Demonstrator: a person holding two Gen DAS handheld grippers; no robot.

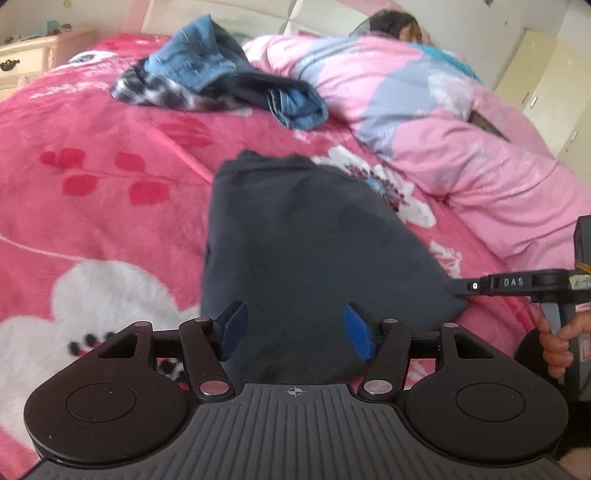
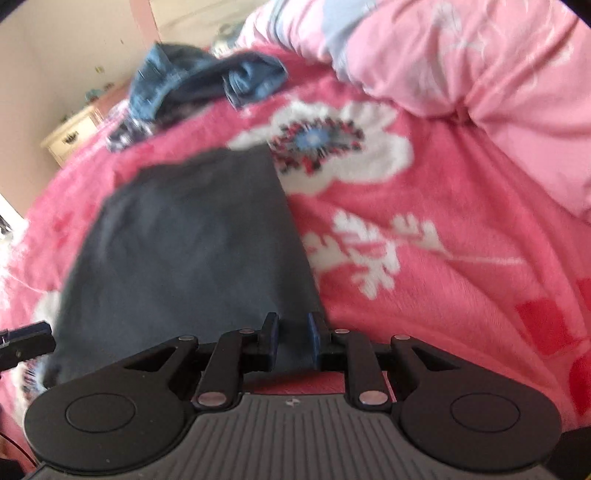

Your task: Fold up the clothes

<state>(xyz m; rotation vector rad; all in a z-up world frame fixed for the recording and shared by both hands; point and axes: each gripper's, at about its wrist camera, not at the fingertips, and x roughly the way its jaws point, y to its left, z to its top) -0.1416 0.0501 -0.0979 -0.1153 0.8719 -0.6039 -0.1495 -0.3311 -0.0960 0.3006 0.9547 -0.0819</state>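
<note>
The dark grey garment (image 1: 306, 251) lies flat on the bed, on the pink floral blanket (image 1: 92, 192), folded into a long panel that runs away from both cameras. Its near right corner is drawn out toward the right tongs (image 1: 461, 290), whose tip meets the cloth edge there. In the right wrist view the right tongs (image 2: 291, 341) stand nearly closed, the dark cloth lying in the narrow gap between the blue pads; that view is blurred, so whether they actually pinch it cannot be told. A hand (image 1: 554, 347) grips the right tool's trigger handle at the right edge of the left wrist view.

The left tongs (image 1: 295, 334) stand wide apart over the near end of the garment, blue pads clear on both sides and holding nothing.

Beyond the garment's far end sits a heap of clothes (image 1: 221, 81), denim and plaid, on the blanket. To the right lies a pink quilt (image 1: 443, 122), with a person's dark hair (image 1: 388, 20) showing at its far end. A cream dresser (image 1: 40, 55) stands at far left.
</note>
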